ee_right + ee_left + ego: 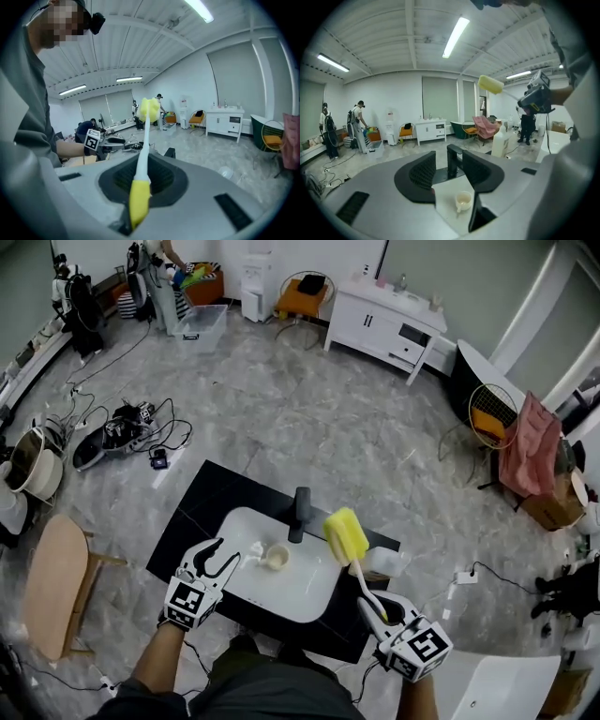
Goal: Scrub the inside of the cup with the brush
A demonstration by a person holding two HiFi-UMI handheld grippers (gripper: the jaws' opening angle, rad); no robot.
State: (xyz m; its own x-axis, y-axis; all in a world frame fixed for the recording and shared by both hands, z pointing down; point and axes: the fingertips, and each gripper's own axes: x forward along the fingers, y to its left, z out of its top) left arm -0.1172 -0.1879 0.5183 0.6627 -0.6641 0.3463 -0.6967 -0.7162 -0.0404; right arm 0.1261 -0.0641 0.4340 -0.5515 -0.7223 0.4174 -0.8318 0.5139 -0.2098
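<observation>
In the white sink [302,594] stands one small cream cup [276,558].

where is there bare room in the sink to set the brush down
The front half of the sink, between the cup and the near rim, is bare. So is the black counter left of the sink. It is crowded at the back: cup, faucet, and a bottle at the right corner.
</observation>
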